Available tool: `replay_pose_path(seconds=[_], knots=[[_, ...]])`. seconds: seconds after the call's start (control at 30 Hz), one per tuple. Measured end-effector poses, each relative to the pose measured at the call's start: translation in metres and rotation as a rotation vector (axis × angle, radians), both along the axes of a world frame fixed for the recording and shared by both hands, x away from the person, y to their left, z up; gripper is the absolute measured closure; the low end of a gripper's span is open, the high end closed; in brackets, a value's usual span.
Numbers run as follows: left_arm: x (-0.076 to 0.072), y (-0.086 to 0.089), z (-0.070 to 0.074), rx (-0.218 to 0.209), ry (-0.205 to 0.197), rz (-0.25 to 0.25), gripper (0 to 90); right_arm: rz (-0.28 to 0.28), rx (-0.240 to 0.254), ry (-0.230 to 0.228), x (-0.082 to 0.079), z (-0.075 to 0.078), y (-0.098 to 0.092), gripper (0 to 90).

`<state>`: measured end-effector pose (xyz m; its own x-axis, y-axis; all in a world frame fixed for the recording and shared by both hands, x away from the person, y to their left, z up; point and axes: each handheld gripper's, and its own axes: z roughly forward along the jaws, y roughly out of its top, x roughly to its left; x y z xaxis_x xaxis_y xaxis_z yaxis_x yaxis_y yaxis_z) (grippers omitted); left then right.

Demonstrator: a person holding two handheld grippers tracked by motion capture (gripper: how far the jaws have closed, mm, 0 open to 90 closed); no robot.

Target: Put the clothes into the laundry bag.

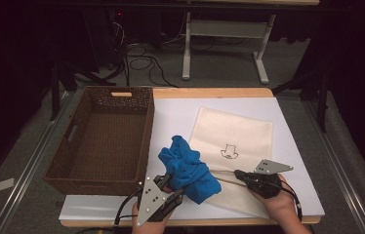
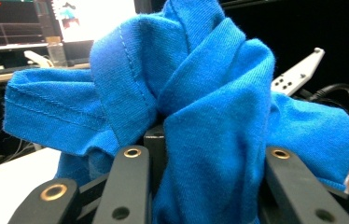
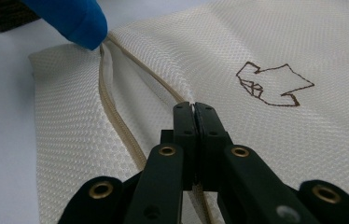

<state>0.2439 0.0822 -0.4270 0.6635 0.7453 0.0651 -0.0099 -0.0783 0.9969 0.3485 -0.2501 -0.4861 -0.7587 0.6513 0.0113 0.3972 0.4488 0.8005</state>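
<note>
Near the table's (image 1: 288, 214) front edge, the left gripper (image 1: 171, 187) holds the bunched blue cloth (image 1: 189, 166) between its jaws, while the right gripper (image 1: 239, 174) pinches the cream mesh bag's (image 1: 234, 136) zipper edge.

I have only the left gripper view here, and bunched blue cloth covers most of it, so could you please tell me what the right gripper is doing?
Observer: The right gripper is shut on the zipper edge of the cream mesh laundry bag.
Operator: Is that bag's mouth open?
Observer: Yes, the right gripper view shows the zipper parted.
Operator: Where is my bunched blue cloth garment?
Observer: The blue cloth garment, held by the left gripper, hangs at that opening, beside a brown wicker basket.
</note>
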Motion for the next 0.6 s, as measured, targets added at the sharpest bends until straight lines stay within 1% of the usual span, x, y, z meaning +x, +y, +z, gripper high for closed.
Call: replay_pose_path(seconds=[0.07,0.13,0.33,0.37,0.5,0.6], knots=[[-0.001,-0.003,0.0,0.003,-0.002,-0.007,66.6,-0.001,0.006,-0.003,0.0,0.001,0.0,89.9],[-0.002,-0.007,-0.001,-0.005,-0.003,-0.012,66.6,0.0,0.008,-0.008,0.0,0.001,-0.001,89.9],[-0.003,-0.02,-0.001,-0.004,-0.005,-0.035,66.6,0.0,0.01,-0.004,0.0,0.002,-0.001,89.8],[-0.002,-0.022,-0.002,-0.01,-0.006,-0.038,66.6,0.0,0.012,-0.005,0.0,0.002,-0.001,89.9],[-0.001,-0.031,-0.004,-0.019,0.005,-0.052,66.6,-0.003,0.02,-0.008,-0.001,0.003,-0.001,89.9],[0.0,-0.04,-0.008,-0.008,0.014,-0.062,66.6,-0.002,0.025,-0.013,0.0,0.004,-0.002,89.9]])
